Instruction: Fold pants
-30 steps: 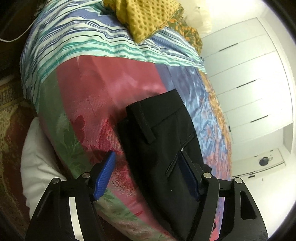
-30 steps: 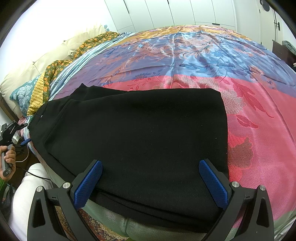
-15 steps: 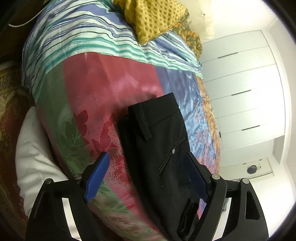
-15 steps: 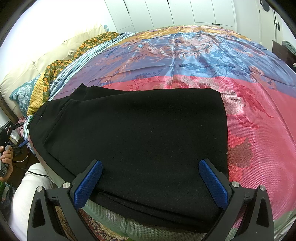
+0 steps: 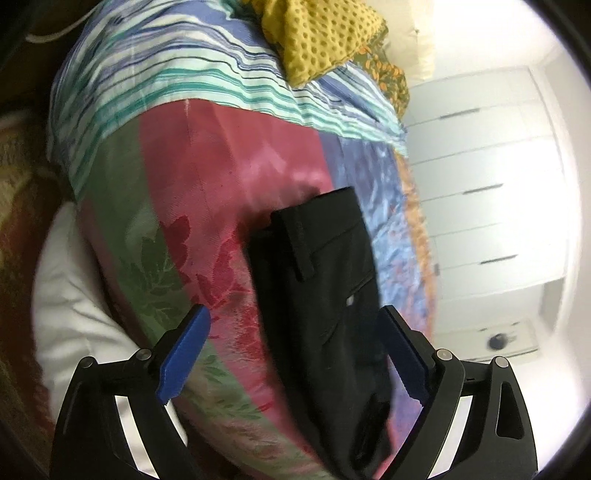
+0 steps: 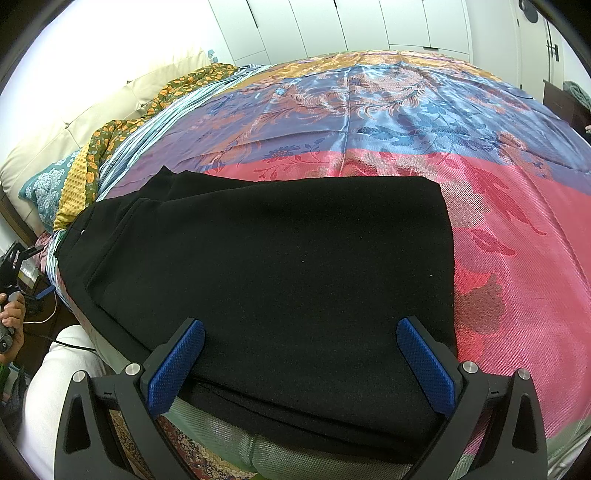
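Note:
Black pants (image 6: 280,273) lie folded in a flat rectangle on the bed, near its front edge. In the left wrist view the pants (image 5: 325,295) show end-on, with the waistband, a belt loop and a back pocket button. My left gripper (image 5: 295,350) is open and empty, held off the side of the bed with the waistband end between its blue pads. My right gripper (image 6: 301,363) is open and empty, just above the near edge of the folded pants. The left gripper also shows small in the right wrist view (image 6: 22,273), held in a hand.
The bed has a satin cover (image 6: 517,236) in pink, blue and green. A striped sheet (image 5: 207,77), a yellow cloth (image 5: 321,33) and pillows (image 6: 74,136) lie at the head end. White wardrobes (image 5: 491,192) stand behind. A white-clad knee (image 6: 55,391) is at the bedside.
My left gripper has drawn back from the waistband end of the pants and swung slightly, staying open. My right gripper and the pants have not moved.

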{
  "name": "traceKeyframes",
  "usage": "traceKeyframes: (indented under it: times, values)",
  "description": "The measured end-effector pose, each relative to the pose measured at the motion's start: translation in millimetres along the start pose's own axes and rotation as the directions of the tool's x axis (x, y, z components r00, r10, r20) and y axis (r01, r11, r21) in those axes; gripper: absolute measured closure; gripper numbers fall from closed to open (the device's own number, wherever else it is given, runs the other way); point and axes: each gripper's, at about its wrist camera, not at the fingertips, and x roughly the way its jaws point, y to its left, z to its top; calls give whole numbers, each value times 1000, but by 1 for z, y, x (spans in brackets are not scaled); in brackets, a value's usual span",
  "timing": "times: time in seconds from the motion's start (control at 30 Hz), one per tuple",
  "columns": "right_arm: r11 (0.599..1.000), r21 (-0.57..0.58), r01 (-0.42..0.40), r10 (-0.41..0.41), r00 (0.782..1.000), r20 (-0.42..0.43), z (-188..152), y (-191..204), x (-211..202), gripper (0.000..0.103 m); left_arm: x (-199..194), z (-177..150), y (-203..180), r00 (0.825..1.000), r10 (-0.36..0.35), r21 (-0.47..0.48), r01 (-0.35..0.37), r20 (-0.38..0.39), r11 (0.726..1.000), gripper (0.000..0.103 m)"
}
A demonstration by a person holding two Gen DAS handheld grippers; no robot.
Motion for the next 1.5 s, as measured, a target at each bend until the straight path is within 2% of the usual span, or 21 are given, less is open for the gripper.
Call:
traceKeyframes:
  times: [0.1, 0.2, 0.37, 0.5, 0.7, 0.83, 0.93, 1.07, 1.13, 1.2, 1.27, 1.3, 1.37, 1.4, 1.47, 1.5]
  values:
    - [1000, 0, 0, 0, 1000, 1, 0, -1, 0, 0, -5, 7, 8, 995, -95, -88, 95, 10, 992, 11]
    - [1000, -1, 1, -1, 1000, 2, 0, 0, 0, 0, -5, 12, 6, 993, -116, -96, 117, 17, 988, 11]
    - [1000, -1, 2, -2, 1000, 3, 1, -1, 1, 0, 8, 13, -3, 996, -91, -62, 90, -8, 994, 12]
    - [1000, -1, 3, -3, 1000, 3, 2, -2, 1, 0, 20, 16, -7, 996, -91, -46, 90, -10, 995, 18]
    - [1000, -1, 3, -3, 1000, 3, 1, -1, 1, 0, 25, 20, -4, 997, -72, -34, 72, -10, 997, 21]
    - [1000, -2, 4, -4, 1000, 3, 1, -1, 1, 0, 33, 20, 4, 998, -48, -27, 47, -28, 999, 23]
    - [1000, -4, 8, -8, 1000, 5, 2, -2, 1, 0, 40, 22, 0, 999, -29, -1, 29, -36, 1000, 33]
    - [1000, -4, 9, -9, 1000, 5, 2, -2, 2, 0, 45, 19, -29, 999, 43, 137, -44, 8, 990, 46]
    - [1000, -4, 9, -9, 1000, 5, 2, -2, 2, 0, 57, 19, -31, 996, 91, 171, -90, 2, 981, 46]
    - [1000, -5, 9, -9, 1000, 5, 2, -2, 2, 0, 71, 19, -28, 993, 120, 171, -115, -22, 979, 40]
    - [1000, -5, 9, -9, 1000, 5, 2, -2, 1, 0, 72, 19, -30, 990, 139, 161, -135, -12, 978, 40]
    - [1000, -5, 8, -8, 1000, 5, 2, -2, 1, 0, 70, 18, -34, 989, 149, 166, -147, -2, 975, 56]
    - [1000, -4, 8, -8, 1000, 5, 3, -2, 2, 0, 62, 16, -44, 988, 153, 196, -152, 12, 969, 81]
    - [1000, -4, 9, -9, 1000, 5, 2, -1, 1, 0, 55, 12, -53, 988, 150, 213, -151, 22, 965, 83]
    - [1000, -4, 8, -8, 1000, 5, 3, -3, 2, 0, 41, 3, -77, 984, 166, 295, -177, 61, 939, 84]
    - [1000, -4, 8, -8, 1000, 5, 3, -2, 2, 0, 33, -8, -97, 979, 180, 367, -202, 93, 908, 84]
